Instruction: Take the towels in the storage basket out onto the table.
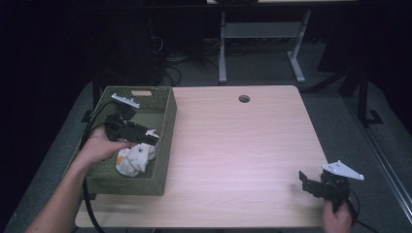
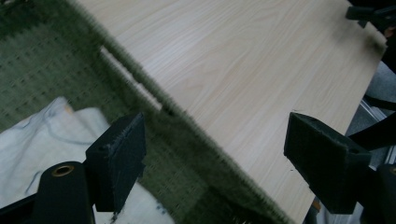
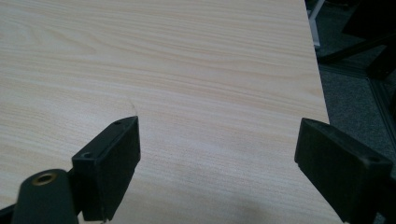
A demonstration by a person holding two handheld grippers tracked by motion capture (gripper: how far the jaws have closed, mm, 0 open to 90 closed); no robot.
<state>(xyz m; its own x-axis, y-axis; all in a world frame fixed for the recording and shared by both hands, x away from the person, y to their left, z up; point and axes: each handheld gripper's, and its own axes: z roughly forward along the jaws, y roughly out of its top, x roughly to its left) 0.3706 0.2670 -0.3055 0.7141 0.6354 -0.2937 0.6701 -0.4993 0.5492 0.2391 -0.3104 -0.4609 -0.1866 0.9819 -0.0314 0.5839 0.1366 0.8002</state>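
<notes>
This looked like a lab or test room: a plain pale wood table [image 1: 233, 145] with a cable hole [image 1: 244, 99] stood on grey carpet [image 1: 335, 121], with tangled cables [image 1: 170, 68] and another desk's white metal legs [image 1: 222, 48] beyond it in darkness

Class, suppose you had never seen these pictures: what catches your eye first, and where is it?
First the green woven basket at the table's left edge, with a crumpled white cloth inside. The left gripper hangs open just above that cloth. The right gripper, also open, sits over bare wood near the front right corner.
</notes>
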